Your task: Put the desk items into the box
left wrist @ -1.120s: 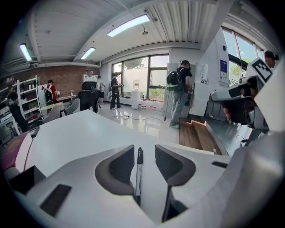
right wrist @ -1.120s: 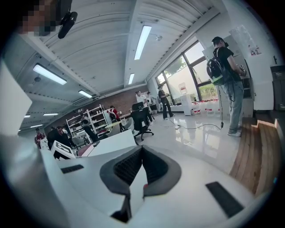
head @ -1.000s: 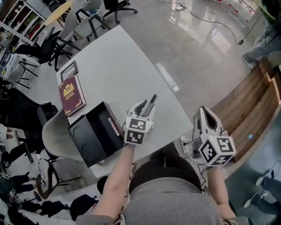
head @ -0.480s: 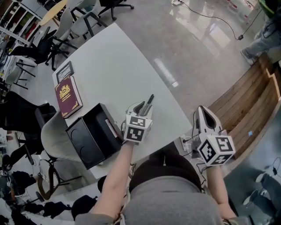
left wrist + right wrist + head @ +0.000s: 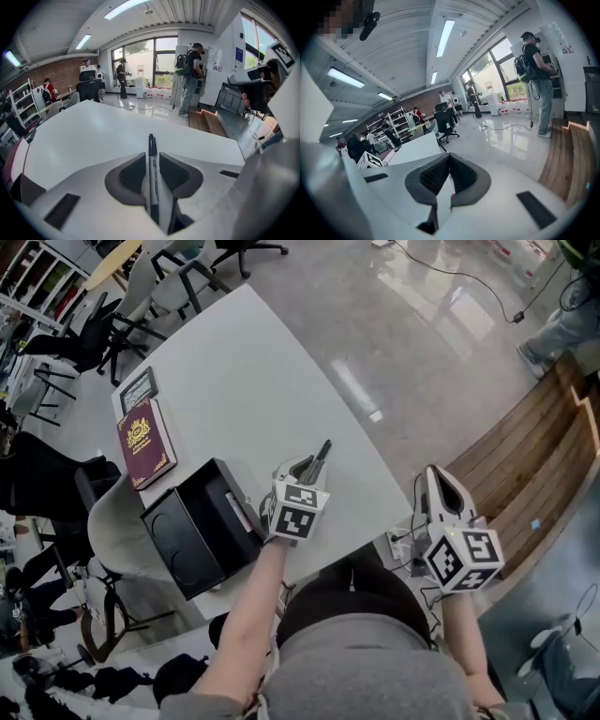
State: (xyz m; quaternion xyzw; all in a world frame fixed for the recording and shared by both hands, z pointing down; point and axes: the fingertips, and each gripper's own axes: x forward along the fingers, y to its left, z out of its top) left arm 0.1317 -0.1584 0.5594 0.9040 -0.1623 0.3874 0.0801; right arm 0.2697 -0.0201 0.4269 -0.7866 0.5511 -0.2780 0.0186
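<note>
Right gripper [image 5: 439,486] hangs off the near right edge, fingers together, empty. Left gripper [image 5: 305,465] fingers are closing round the slim black-capped marker pen [image 5: 322,454] on the white counter [image 5: 244,381]. It looks light, stiff and prone to roll, so mid-barrel suits. The open black box [image 5: 187,540] waits just left.

The head view looks steeply down from above onto the white desk [image 5: 244,381]. Each gripper view sits low behind its own jaws, facing across the room. The left gripper view shares the near desk top with the head view.
</note>
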